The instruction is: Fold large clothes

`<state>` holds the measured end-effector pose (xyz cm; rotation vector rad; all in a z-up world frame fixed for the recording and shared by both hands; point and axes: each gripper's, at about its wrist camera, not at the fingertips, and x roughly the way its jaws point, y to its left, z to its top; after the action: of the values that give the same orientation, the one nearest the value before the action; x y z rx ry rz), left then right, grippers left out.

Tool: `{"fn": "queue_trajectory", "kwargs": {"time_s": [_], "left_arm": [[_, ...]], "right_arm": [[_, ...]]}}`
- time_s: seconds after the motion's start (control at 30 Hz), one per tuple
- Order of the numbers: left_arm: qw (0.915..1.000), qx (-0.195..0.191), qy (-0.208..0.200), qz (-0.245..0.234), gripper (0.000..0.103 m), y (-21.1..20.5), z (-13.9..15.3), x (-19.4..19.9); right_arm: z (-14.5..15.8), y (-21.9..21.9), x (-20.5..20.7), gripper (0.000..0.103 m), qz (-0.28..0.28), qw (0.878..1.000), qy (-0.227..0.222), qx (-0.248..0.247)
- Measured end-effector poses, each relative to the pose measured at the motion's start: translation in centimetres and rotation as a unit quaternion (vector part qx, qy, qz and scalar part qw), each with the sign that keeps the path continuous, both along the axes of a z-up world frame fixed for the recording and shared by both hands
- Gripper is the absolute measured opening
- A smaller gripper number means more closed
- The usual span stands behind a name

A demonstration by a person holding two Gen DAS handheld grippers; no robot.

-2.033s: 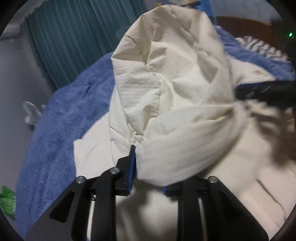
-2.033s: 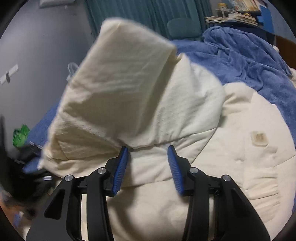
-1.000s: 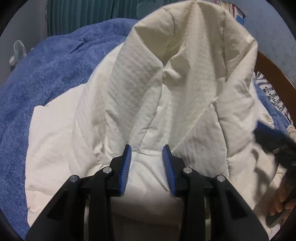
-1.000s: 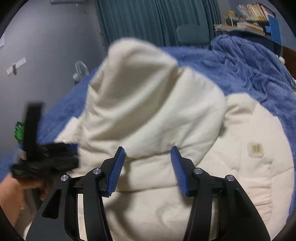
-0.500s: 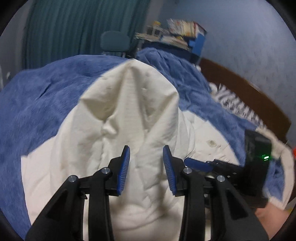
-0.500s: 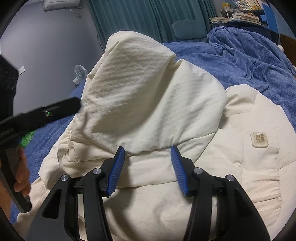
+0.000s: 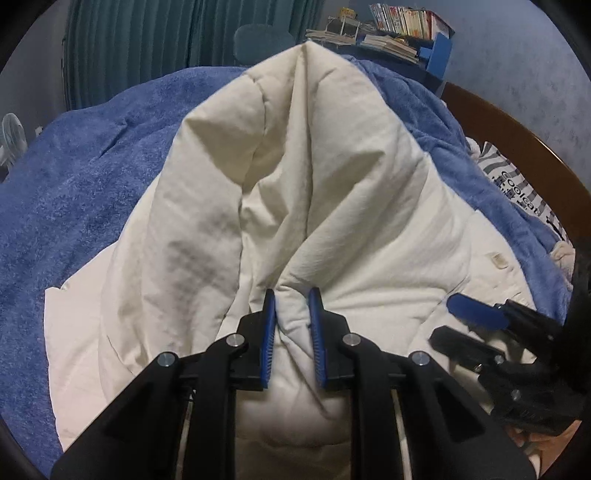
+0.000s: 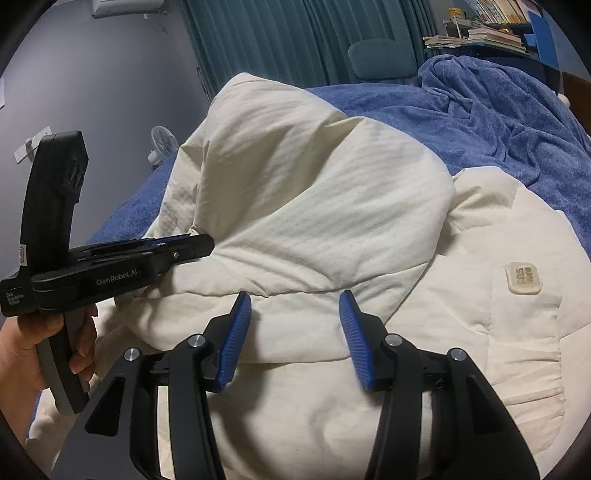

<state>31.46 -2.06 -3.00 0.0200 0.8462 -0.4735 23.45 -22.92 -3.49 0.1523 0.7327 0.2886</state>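
Observation:
A large cream padded jacket (image 7: 332, 192) lies on a blue blanket (image 7: 74, 177) on a bed. Its hood or upper part stands up in a peak. My left gripper (image 7: 291, 295) is shut on a fold of the jacket at the base of that peak; it also shows in the right wrist view (image 8: 199, 243), pinching the cloth from the left. My right gripper (image 8: 295, 302) is open and empty, just above the jacket (image 8: 332, 206) near its lower folded edge. It shows in the left wrist view (image 7: 454, 321) at the right. A small logo patch (image 8: 524, 277) sits on the jacket's right side.
The blue blanket (image 8: 498, 122) is bunched up at the back right. A wooden headboard (image 7: 517, 125) curves along the right, with a striped cloth (image 7: 517, 184) beside it. Teal curtains (image 7: 155, 37), a chair (image 8: 380, 59), book shelves (image 7: 399, 29) and a small fan (image 8: 162, 144) stand behind the bed.
My left gripper has moved in and closed on a fold of the jacket; it was open half a second ago. The right gripper stays open in about the same place.

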Motion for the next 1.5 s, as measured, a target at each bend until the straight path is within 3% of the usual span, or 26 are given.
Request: {"fn": "queue_trajectory", "kwargs": {"time_s": [0.13,0.23,0.33,0.47,0.6,0.7,0.8,0.87,0.97,1.07,1.27,1.37,1.5], "left_arm": [[0.9998,-0.009,0.017,0.004,0.015,0.6,-0.6,0.5],[1.0000,0.001,0.002,0.002,0.016,0.2,0.0,0.0],[0.9998,-0.016,-0.008,-0.002,0.016,0.9,1.1,-1.0],[0.9970,-0.054,-0.056,0.005,0.016,1.9,5.0,-1.8],[0.9910,-0.075,-0.110,-0.012,0.016,-0.7,9.7,-1.4],[0.9893,-0.035,-0.137,-0.036,0.016,-4.8,11.3,-0.3],[0.9899,0.064,-0.126,-0.006,0.016,-7.7,9.2,3.1],[0.9904,0.095,-0.095,0.034,0.016,-7.2,7.5,5.5],[0.9940,0.087,-0.037,0.055,0.016,-5.7,4.8,7.8],[0.9928,0.107,-0.014,0.052,0.016,-5.6,2.3,9.0],[0.9932,0.070,0.066,0.065,0.017,-4.1,-1.3,11.4],[0.9929,0.071,0.064,0.071,0.017,-4.0,-2.8,10.8],[0.9931,0.083,0.041,0.072,0.017,-4.4,-2.0,10.0]], "right_arm": [[-0.6,0.0,0.1,0.046,0.000,1.000,0.001,-0.002],[-0.7,-0.2,0.0,0.046,0.000,1.000,0.002,0.004],[-0.7,-0.2,0.0,0.046,-0.001,1.000,0.001,0.006],[-0.7,-0.1,-0.2,0.046,-0.001,1.000,-0.002,0.006],[-0.8,-0.2,-0.2,0.046,0.000,1.000,-0.001,0.012],[-0.8,-0.4,-0.3,0.046,0.002,1.000,-0.001,0.019],[-0.8,-0.5,-0.2,0.046,0.002,1.000,-0.001,0.021],[-0.8,-0.5,-0.2,0.046,0.003,1.000,0.000,0.019],[-0.9,-0.4,-0.2,0.046,0.005,1.000,0.000,0.015],[-1.1,-0.1,-0.2,0.046,0.008,1.000,0.002,0.009],[-1.4,0.1,-0.2,0.046,0.011,1.000,0.006,0.006],[-1.5,0.1,-0.2,0.046,0.013,1.000,0.009,0.009],[-1.6,0.3,-0.2,0.046,0.013,1.000,0.009,0.002]]}}
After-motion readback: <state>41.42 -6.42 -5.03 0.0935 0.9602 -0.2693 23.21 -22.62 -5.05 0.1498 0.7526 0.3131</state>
